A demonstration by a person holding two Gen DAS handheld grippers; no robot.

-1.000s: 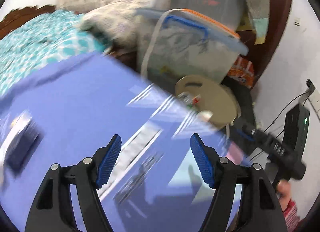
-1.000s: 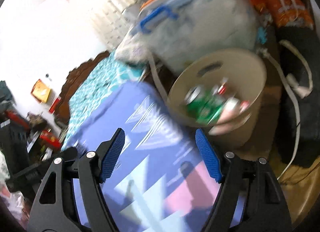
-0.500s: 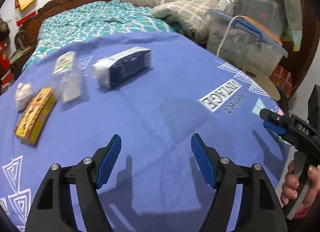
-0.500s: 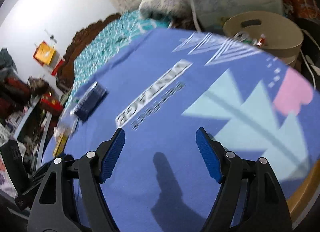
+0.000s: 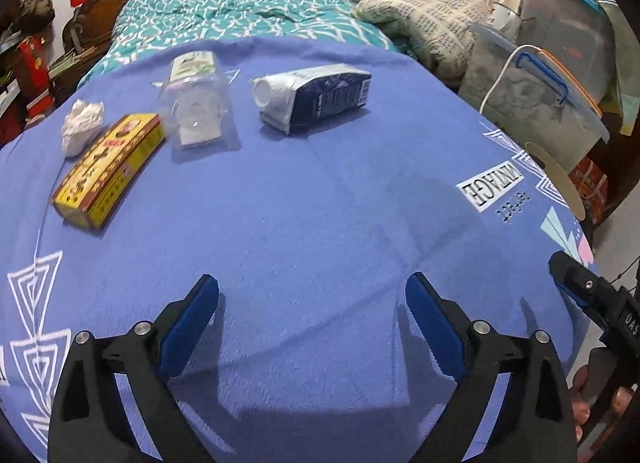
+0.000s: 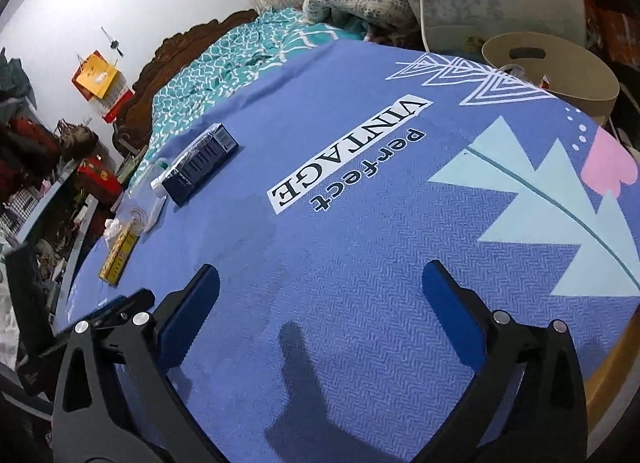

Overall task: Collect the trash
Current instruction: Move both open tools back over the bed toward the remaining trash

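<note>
Trash lies at the far side of a blue-clothed table (image 5: 320,223): a dark blue carton (image 5: 316,97) on its side, a clear plastic container (image 5: 196,107), a yellow box (image 5: 110,169) and a crumpled white tissue (image 5: 82,125). My left gripper (image 5: 312,303) hovers over bare cloth well short of them, jaws opening wide with nothing between them. My right gripper (image 6: 320,291) is also opening over the cloth, empty. The right wrist view shows the carton (image 6: 202,161) and yellow box (image 6: 120,253) far to the left. A tan bin (image 6: 560,71) stands beyond the table's right edge.
Behind the table is a bed with a teal quilt (image 5: 240,11) and a folded blanket (image 5: 424,27). Clear storage tubs (image 5: 536,91) stand at the right. The right gripper's body (image 5: 592,299) and a hand show at the left view's right edge.
Both grippers swung from the bin side back over the table, bringing the trash items into view. Both pairs of jaws have spread wider.
</note>
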